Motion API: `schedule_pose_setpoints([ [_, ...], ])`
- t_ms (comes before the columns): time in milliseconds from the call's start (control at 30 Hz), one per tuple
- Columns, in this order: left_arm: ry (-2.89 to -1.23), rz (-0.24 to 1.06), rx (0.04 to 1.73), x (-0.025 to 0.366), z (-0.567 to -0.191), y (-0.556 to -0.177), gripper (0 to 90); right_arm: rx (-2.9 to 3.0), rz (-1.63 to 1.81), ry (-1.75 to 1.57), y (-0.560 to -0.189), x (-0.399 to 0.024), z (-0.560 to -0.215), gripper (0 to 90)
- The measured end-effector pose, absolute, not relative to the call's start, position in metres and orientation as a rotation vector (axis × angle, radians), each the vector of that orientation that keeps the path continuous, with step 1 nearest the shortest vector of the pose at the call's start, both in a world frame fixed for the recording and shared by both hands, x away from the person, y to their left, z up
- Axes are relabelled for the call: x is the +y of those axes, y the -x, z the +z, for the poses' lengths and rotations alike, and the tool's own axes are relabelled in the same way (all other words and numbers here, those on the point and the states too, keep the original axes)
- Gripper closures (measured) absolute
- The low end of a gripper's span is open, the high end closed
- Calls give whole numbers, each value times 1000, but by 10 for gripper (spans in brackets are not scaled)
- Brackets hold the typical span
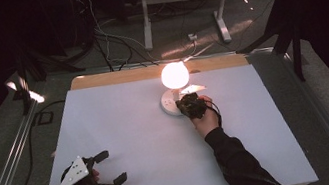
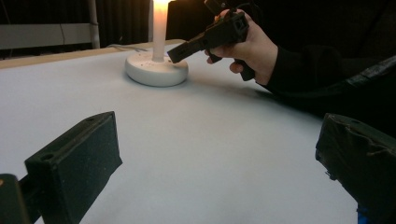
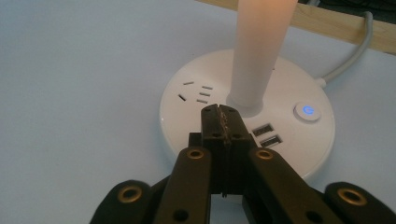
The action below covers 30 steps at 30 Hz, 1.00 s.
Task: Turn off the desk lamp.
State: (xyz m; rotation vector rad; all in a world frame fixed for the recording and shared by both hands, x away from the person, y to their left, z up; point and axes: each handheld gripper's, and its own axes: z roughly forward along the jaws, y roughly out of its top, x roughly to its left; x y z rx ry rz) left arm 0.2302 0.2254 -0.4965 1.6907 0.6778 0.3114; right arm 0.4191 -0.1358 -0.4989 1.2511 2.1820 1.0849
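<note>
The right gripper (image 3: 219, 114), jaws pressed together on nothing, hovers over the lit white round lamp base (image 3: 187, 112), probably to press something there, while the left gripper (image 1: 103, 176) waits wide open and empty, well apart from this base.

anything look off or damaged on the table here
Nothing stands out. The lit lamp stands upright on its round white base, power button glowing blue, cord intact. The right gripper hovers shut over the base; the left gripper rests open.
</note>
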Motion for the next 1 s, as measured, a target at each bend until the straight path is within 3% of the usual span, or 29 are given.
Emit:
schedule_pose_setpoints([
  [667, -1685, 310, 672, 225, -497, -230, 5, 2179, 1083, -1248, -418, -135, -505, 900],
  [1000, -1679, 311, 673, 226, -496, -230, 6, 2171, 1117, -1233, -416, -133, -490, 900],
])
